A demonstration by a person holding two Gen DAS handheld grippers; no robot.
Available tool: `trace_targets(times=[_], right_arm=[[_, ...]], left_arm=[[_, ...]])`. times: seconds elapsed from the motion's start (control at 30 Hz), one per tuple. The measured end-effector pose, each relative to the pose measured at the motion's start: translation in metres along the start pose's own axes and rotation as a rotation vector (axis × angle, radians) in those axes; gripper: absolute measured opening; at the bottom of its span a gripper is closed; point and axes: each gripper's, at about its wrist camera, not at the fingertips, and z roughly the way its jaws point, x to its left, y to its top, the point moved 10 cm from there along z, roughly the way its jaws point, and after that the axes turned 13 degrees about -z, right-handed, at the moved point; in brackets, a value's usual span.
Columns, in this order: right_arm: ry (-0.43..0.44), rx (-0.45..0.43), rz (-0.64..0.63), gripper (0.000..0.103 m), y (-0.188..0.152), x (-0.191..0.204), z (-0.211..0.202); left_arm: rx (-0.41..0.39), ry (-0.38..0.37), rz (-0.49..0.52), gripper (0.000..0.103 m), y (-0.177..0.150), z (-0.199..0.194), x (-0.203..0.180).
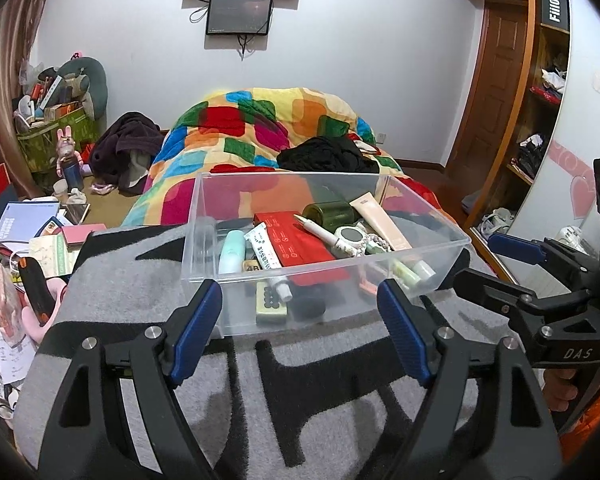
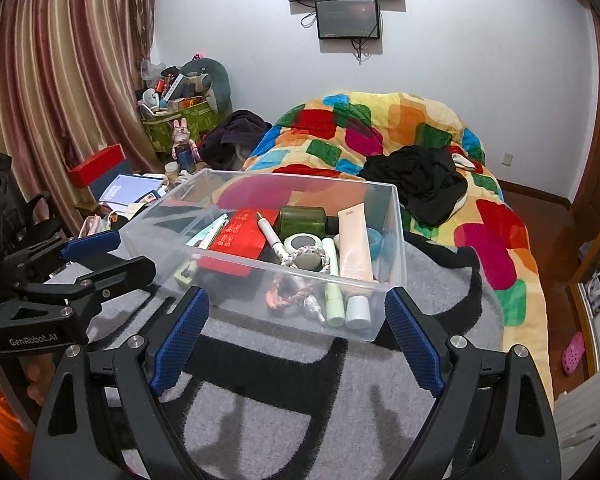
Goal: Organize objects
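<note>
Both claws stand released: left gripper (image 1: 300, 312) and right gripper (image 2: 296, 312) hover just before the clear bin (image 1: 260, 280) on the grey blanket (image 1: 140, 280). Pick one item per reach (the tube (image 2: 354, 240) is unobstructed); beyond lies the quilt (image 1: 260, 120).

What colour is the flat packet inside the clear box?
Red packet with small white print; clearest in left wrist view.

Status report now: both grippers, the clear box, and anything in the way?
Left gripper open, empty. Right gripper open, empty. Clear box on grey blanket, full of small items. Both grippers at its near wall, nothing between.
</note>
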Motion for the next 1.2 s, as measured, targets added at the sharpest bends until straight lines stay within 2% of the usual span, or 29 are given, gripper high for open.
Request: trace_targets(times=[1.1, 1.2], right_arm=[[0.023, -0.014, 0.0, 0.088, 0.0034, 0.0077, -0.0064], [0.023, -0.015, 0.0, 0.088, 0.0034, 0.0076, -0.0064]], left_arm=[[-0.008, -0.017, 0.004, 0.081, -0.001, -0.0051, -0.0056], [-0.011, -0.017, 0.0, 0.084, -0.0009, -0.0067, -0.0056]])
